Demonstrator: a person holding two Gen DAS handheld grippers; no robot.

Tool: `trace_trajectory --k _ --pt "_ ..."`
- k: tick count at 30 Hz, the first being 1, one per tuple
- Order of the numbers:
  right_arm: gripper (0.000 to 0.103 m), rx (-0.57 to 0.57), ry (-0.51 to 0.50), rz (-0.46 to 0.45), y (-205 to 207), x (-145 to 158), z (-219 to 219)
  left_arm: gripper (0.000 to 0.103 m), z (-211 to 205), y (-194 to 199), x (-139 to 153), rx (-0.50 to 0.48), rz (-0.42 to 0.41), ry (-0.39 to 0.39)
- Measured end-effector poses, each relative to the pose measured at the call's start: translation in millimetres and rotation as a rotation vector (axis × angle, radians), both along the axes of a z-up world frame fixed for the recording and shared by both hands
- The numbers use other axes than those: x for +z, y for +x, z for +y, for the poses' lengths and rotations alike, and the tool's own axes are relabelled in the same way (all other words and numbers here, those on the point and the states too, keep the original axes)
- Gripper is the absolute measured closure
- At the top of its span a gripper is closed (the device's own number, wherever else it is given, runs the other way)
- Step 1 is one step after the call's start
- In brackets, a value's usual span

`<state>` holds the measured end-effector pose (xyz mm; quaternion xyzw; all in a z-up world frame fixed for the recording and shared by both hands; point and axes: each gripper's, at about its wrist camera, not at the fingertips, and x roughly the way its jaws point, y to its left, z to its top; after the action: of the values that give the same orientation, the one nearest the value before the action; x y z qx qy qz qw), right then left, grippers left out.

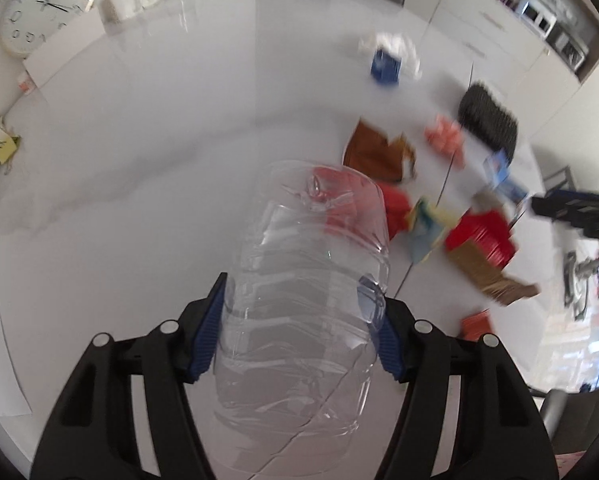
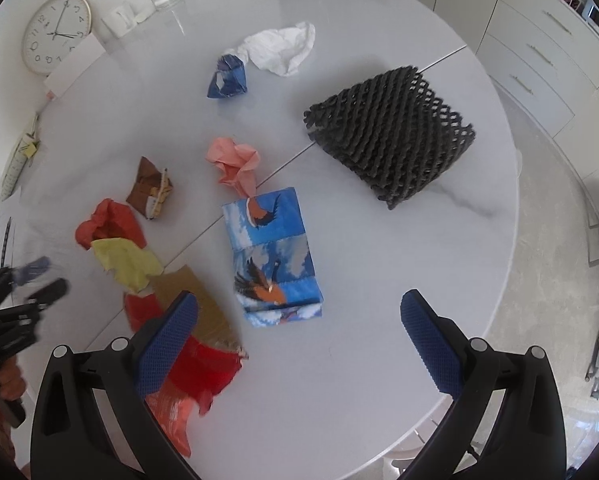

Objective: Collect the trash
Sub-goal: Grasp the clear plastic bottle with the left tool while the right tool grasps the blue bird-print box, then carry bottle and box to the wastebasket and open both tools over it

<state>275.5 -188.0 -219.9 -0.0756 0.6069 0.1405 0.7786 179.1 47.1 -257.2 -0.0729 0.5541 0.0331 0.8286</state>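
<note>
- Left wrist view: the left gripper (image 1: pixel 299 316) has its blue ribbed pads pressed on either side of a clear, crumpled plastic bottle (image 1: pixel 307 280); the bottle's far end points away over the round white table (image 1: pixel 139 140); I judge it clamped, though whether it is clear of the tabletop cannot be told.
- Right wrist view: the right gripper (image 2: pixel 299 324) stands with its pads wide apart and nothing between them, above the near part of the table; just beyond lies a blue pouch printed with birds (image 2: pixel 275 256), and under the left pad a red and tan torn wrapper (image 2: pixel 203 344).
- Farther out lie a yellow scrap on a red crumple (image 2: pixel 119 248), a brown wrapper (image 2: pixel 149 188), a pink crumpled paper (image 2: pixel 235 168), a black mesh sleeve (image 2: pixel 395 136), a blue crumpled packet (image 2: pixel 227 78) and a white crumpled tissue (image 2: pixel 283 48).
- Progress, as a judgement: early; one piece is in hand, the rest lies scattered, and no bin shows in either view.
- Only the left view shows the bottle; only the right shows the litter sharply, the left's being blurred.
</note>
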Motion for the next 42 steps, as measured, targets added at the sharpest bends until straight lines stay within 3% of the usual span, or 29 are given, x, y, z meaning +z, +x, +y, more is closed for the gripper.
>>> trace_trajectory --k 6,7,11,13,20,24,28,35,42 --pt "0.005 0.014 -0.04 0.031 17 -18 17 0.041 -10 -4 28 -0.021 -0.061 -0.014" --pt "0.009 0.02 -0.048 0.037 18 -21 19 0.041 -12 -7 30 -0.025 -0.065 -0.016" --pt "0.046 0.012 -0.016 0.084 22 -29 18 0.041 -26 -1 37 -0.062 -0.077 -0.028" --pt "0.052 -0.002 0.027 0.101 23 -30 14 0.041 -29 0 39 -0.08 -0.081 -0.029" --pt "0.054 -0.026 0.13 0.042 10 5 -16 0.041 -70 1 60 -0.164 -0.115 -0.011" --pt "0.054 -0.069 0.18 -0.017 -12 41 -60 0.041 -119 2 77 -0.271 -0.128 -0.037" --pt "0.054 -0.13 0.167 -0.066 -47 75 -124 0.041 -183 5 85 -0.397 -0.127 -0.058" --pt "0.053 -0.203 0.097 -0.075 -99 93 -240 0.041 -322 6 61 -0.586 -0.027 -0.091" --pt "0.053 -0.26 0.15 -0.058 -116 88 -323 0.04 -401 16 17 -0.627 0.133 -0.108"
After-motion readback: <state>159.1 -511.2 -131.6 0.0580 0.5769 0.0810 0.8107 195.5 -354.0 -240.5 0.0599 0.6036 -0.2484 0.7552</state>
